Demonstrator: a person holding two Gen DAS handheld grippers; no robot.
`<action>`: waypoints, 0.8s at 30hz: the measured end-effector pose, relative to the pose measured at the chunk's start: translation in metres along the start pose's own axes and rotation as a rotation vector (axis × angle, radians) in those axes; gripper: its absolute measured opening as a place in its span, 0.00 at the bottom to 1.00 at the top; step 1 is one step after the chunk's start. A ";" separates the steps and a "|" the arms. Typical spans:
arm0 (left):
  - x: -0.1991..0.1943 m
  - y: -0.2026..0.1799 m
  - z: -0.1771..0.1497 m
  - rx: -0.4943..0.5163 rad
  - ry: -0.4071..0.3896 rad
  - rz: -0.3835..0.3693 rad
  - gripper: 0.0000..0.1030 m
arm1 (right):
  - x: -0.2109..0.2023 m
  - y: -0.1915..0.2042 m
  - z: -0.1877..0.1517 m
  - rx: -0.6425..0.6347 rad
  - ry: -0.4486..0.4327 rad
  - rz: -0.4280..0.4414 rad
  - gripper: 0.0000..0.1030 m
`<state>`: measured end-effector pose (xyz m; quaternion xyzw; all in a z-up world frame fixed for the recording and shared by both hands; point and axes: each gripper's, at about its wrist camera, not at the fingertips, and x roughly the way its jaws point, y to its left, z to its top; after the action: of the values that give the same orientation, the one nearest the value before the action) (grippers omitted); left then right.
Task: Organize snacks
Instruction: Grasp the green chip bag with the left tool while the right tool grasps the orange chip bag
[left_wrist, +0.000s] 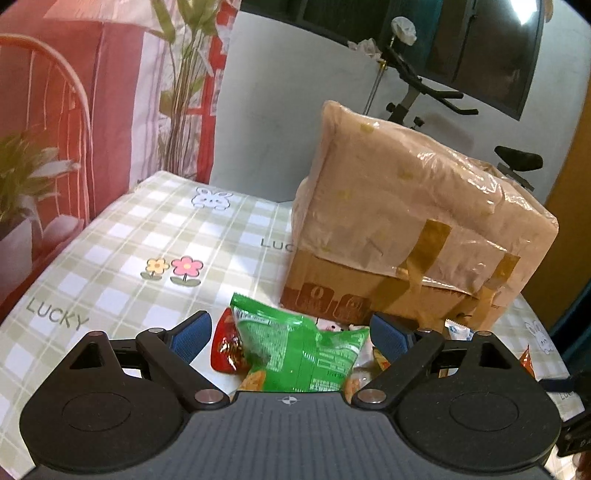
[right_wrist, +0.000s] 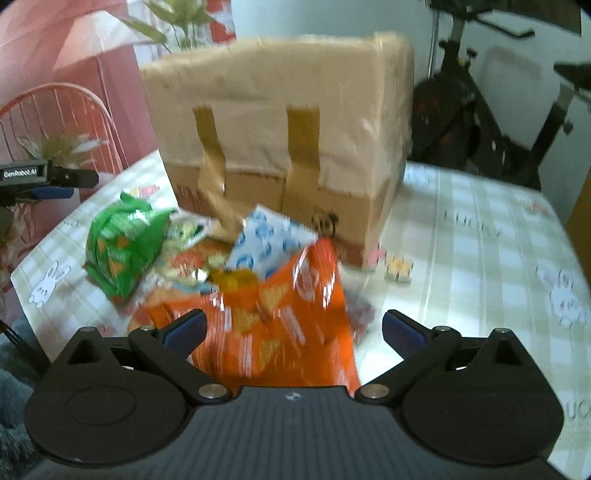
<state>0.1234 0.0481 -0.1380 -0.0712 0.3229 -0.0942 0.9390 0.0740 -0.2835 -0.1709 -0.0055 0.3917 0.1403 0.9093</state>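
Observation:
A pile of snack packets lies on the checked tablecloth (left_wrist: 110, 251) in front of a cardboard box (left_wrist: 406, 229). My left gripper (left_wrist: 291, 332) is open, its blue pads on either side of a green snack bag (left_wrist: 295, 354), not touching it; a red packet (left_wrist: 225, 347) lies beside it. My right gripper (right_wrist: 293, 328) is open over an orange chip bag (right_wrist: 280, 317). In the right wrist view the green bag (right_wrist: 122, 251), a blue-and-white packet (right_wrist: 266, 243) and the box (right_wrist: 280, 147) show behind. The left gripper (right_wrist: 44, 181) shows at the far left.
The box is wrapped in plastic and taped, and stands at the table's middle. An exercise bike (right_wrist: 480, 110) stands behind the table. A red chair (right_wrist: 62, 122) and plants are at the left. Bare tablecloth (right_wrist: 480, 258) lies right of the box.

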 end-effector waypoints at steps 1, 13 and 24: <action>0.000 0.000 -0.002 -0.004 0.003 0.002 0.91 | 0.003 -0.001 -0.002 0.007 0.014 0.007 0.99; 0.006 0.001 -0.019 -0.027 0.061 0.002 0.91 | 0.013 -0.003 -0.007 0.086 0.029 0.092 0.73; 0.026 0.003 -0.023 0.018 0.122 -0.001 0.91 | -0.013 0.005 0.020 0.028 -0.126 0.091 0.54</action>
<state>0.1295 0.0432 -0.1718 -0.0570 0.3786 -0.1016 0.9182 0.0785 -0.2794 -0.1472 0.0337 0.3354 0.1761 0.9248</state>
